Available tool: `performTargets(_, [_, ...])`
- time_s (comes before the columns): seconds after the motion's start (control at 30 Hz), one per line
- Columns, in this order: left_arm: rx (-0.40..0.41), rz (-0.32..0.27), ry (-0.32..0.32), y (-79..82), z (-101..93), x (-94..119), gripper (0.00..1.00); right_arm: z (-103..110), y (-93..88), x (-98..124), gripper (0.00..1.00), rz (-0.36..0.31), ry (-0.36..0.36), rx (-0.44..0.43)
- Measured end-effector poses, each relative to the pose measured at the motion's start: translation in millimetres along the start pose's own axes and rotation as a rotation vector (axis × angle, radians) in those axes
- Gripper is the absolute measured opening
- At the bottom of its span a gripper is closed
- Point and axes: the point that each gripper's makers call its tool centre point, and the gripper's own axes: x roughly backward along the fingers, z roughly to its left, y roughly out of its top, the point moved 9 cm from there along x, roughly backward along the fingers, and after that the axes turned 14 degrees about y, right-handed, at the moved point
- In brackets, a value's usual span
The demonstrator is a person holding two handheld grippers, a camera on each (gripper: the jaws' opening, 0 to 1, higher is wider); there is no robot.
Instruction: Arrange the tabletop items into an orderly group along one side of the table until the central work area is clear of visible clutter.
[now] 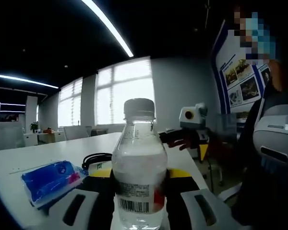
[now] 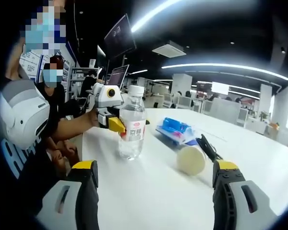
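A clear water bottle (image 1: 139,167) with a white cap and a red-and-white label stands upright on the white table (image 1: 19,165), deep between the jaws of my left gripper (image 1: 140,176), which press on its sides. From the right gripper view the same bottle (image 2: 132,127) stands near the table's left edge, with the left gripper (image 2: 116,124) against its far side. My right gripper (image 2: 156,165) hovers low over the table in front of the bottle, jaws wide apart and nothing between them. It is also seen as the right gripper (image 1: 190,125) beyond the bottle, in a hand.
A blue packet (image 2: 175,127) lies beyond the bottle, a cream cup (image 2: 191,159) rests on its side to the right, and a black cable (image 2: 209,147) lies behind it. The same packet (image 1: 50,179) and cable (image 1: 98,158) lie left of the bottle. A person (image 2: 24,120) sits at the table's edge.
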Motion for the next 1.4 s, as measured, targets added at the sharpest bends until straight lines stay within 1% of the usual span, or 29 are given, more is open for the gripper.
performTargets(0.33, [-0.004,-0.011,0.052,11.3,17.0,13.7,0.38,0.9,3.0,1.9,0.96,-0.003,-0.003,0.007])
performTargets(0.5, [-0.022,-0.007,0.079,17.1,25.9,22.4,0.37,1.3,3.6,2.3,0.97,-0.001,-0.009,0.002])
performTargets(0.63, [-0.01,-0.01,0.095,15.3,33.6,29.8,0.37,2.3,3.2,1.3,0.97,0.002,-0.006,-0.001])
performTargets(0.73, [-0.025,0.019,0.11,8.2,36.6,34.4,0.37,2.4,3.5,1.2,0.96,0.003,-0.009,-0.003])
performTargets(0.83, [-0.015,0.024,0.117,4.9,40.2,38.4,0.37,2.6,5.8,0.9,0.96,0.002,-0.01,0.003])
performTargets(0.9, [0.003,0.017,0.123,5.4,44.2,41.5,0.37,2.5,6.5,0.4,0.96,0.003,-0.009,0.004])
performTargets(1.0, [-0.002,0.006,0.142,8.4,49.1,46.3,0.37,2.9,6.7,-1.8,0.96,0.011,-0.008,0.003])
performTargets(1.03, [0.004,-0.006,0.153,9.8,51.9,48.6,0.37,3.1,6.7,-2.1,0.96,0.012,-0.007,0.003])
performTargets(1.17, [-0.006,-0.013,0.175,12.3,56.7,55.5,0.37,3.2,6.9,-4.0,0.96,0.014,-0.006,0.003])
performTargets(1.4, [0.0,-0.028,0.217,13.5,71.9,70.7,0.37,4.6,6.9,-9.3,0.96,0.022,-0.001,-0.001])
